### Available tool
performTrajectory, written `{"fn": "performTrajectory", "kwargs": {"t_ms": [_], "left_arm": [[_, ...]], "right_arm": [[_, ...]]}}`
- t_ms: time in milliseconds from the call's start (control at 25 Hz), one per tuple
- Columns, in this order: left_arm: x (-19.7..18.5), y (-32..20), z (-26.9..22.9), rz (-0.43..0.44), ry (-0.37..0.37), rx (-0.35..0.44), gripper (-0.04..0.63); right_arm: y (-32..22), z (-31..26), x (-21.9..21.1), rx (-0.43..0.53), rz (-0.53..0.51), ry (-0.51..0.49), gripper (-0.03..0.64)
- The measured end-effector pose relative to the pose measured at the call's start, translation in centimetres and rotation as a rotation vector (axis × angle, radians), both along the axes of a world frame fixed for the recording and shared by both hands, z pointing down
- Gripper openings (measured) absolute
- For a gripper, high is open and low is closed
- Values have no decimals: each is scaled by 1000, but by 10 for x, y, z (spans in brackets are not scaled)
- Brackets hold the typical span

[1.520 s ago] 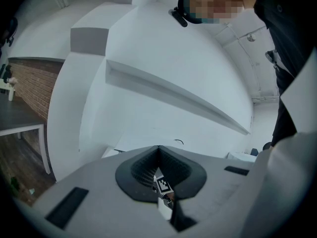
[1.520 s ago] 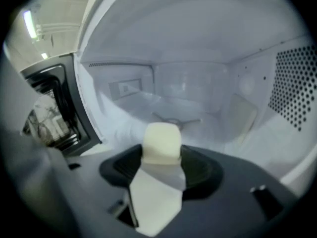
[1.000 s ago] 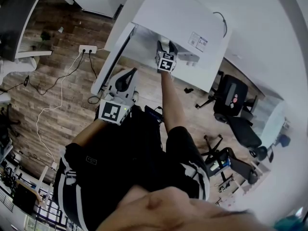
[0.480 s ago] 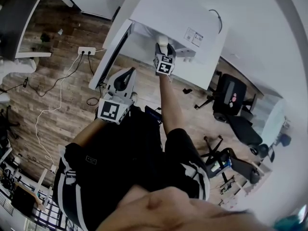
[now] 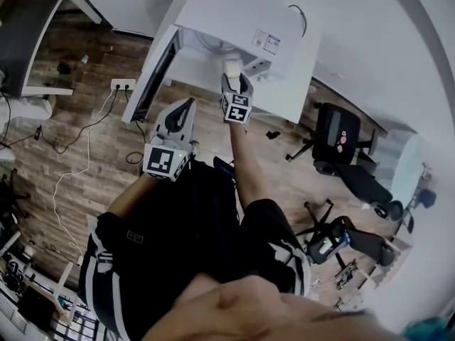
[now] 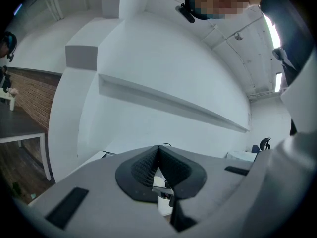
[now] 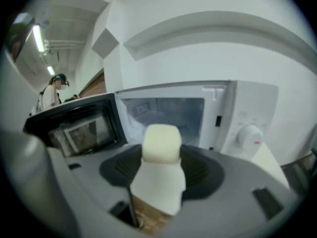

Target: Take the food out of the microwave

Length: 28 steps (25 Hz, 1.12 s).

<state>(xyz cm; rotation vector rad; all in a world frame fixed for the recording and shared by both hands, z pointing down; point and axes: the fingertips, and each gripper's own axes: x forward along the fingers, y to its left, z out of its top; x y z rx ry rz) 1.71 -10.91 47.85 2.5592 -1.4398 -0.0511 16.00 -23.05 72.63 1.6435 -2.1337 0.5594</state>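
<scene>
Over the white surface point(image 5: 281, 99), in the head view, the right claw point(image 5: 233, 78) is gripping the food point(image 5: 232, 67), a pale cream block. It is holding it just in front of the microwave point(image 5: 234, 9), whose door point(image 5: 151, 73) is hanging wide open to the left. The left claw point(image 5: 183, 114) is hovering lower, off the surface's front-left corner, close to the door.

Seen from the left claw's own camera, its jaws are pressing together on nothing and pointing at a white wall.

Seen from the right claw's camera, the jaws are clamping the food by its white wrapper, outside the oven, and the cavity behind is looking empty. I am judging the removal nearly done, with setting the food down, and perhaps closing the door, remaining.

The claw is cutting off the food's lower part, its kind is hard to tell, and it is partly hiding the cavity floor.
</scene>
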Motion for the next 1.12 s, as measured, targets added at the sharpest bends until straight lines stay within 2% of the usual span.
{"fn": "performTrajectory", "kwargs": {"t_ms": [160, 360, 760, 1120], "left_arm": [[18, 21, -4, 10, 4, -1, 31], [24, 46, -6, -19, -11, -4, 31], [7, 57, -6, -56, -37, 4, 31], [-14, 48, 2, -47, -32, 1, 31]], "right_arm": [[29, -14, 14, 23, 10, -29, 264], [66, -33, 29, 41, 23, -60, 263], [121, -87, 46, 135, 62, -99, 264], [157, -143, 30, 209, 84, -121, 264]]}}
